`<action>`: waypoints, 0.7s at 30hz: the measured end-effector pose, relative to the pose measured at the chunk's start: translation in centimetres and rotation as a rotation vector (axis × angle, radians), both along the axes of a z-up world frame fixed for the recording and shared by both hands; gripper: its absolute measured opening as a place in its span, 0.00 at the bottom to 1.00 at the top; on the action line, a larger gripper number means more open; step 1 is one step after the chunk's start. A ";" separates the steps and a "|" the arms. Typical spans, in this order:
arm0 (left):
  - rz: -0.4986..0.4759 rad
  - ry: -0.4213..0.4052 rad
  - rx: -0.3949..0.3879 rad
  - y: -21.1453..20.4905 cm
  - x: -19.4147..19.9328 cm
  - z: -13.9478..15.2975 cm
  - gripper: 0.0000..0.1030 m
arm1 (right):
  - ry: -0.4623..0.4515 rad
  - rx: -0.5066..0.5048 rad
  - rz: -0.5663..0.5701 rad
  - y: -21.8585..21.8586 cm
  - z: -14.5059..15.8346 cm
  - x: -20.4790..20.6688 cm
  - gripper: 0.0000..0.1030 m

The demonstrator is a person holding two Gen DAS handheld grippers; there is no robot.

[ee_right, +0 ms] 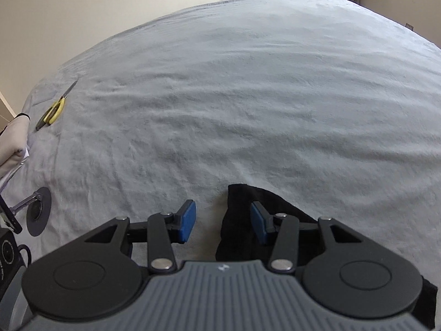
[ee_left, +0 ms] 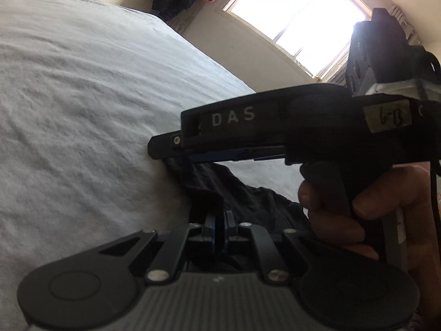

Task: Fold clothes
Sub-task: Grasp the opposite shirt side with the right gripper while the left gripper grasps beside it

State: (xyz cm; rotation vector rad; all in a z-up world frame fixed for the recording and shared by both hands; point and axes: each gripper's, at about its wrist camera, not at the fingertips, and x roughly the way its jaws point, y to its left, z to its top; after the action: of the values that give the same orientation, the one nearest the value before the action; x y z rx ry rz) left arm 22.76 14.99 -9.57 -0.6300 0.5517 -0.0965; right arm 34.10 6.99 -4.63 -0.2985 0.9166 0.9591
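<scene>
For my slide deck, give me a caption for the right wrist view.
Right tool open over a black garment on a grey bedspread, yellow scissors nearby.

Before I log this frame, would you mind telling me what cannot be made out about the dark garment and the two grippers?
- Dark garment: kind and full shape unknown; in the left wrist view the right gripper and the hand cover it, in the right wrist view the gripper body does.
- Left gripper: shut; whether cloth is pinched is hidden in shadow.
- Scissors: small, near the edge of the right wrist view.
</scene>
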 end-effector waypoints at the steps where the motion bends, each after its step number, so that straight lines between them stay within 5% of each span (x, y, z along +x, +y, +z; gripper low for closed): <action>1: -0.002 0.000 -0.001 0.1 0.1 0.0 0.05 | -0.007 -0.015 -0.003 0.1 -0.3 0.0 0.47; 6: 0.002 0.008 0.017 0.2 0.3 0.1 0.05 | -0.122 -0.079 -0.019 0.4 -1.5 -0.8 0.31; 8: 0.009 0.015 0.039 0.3 0.4 0.1 0.05 | -0.171 -0.075 -0.032 0.2 -1.8 -1.2 0.11; 10: 0.004 0.010 0.043 0.3 0.3 0.2 0.05 | -0.192 -0.050 -0.057 -0.3 -1.8 -1.4 0.05; 21: -0.165 -0.189 0.118 -2.2 -0.8 2.4 0.05 | -0.060 0.302 -0.334 -8.5 0.7 -0.5 0.05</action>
State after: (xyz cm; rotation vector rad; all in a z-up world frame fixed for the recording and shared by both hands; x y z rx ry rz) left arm 21.91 12.77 -7.13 -0.4538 0.4220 -0.2741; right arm 33.59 -1.47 -3.96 0.0816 0.7259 0.7603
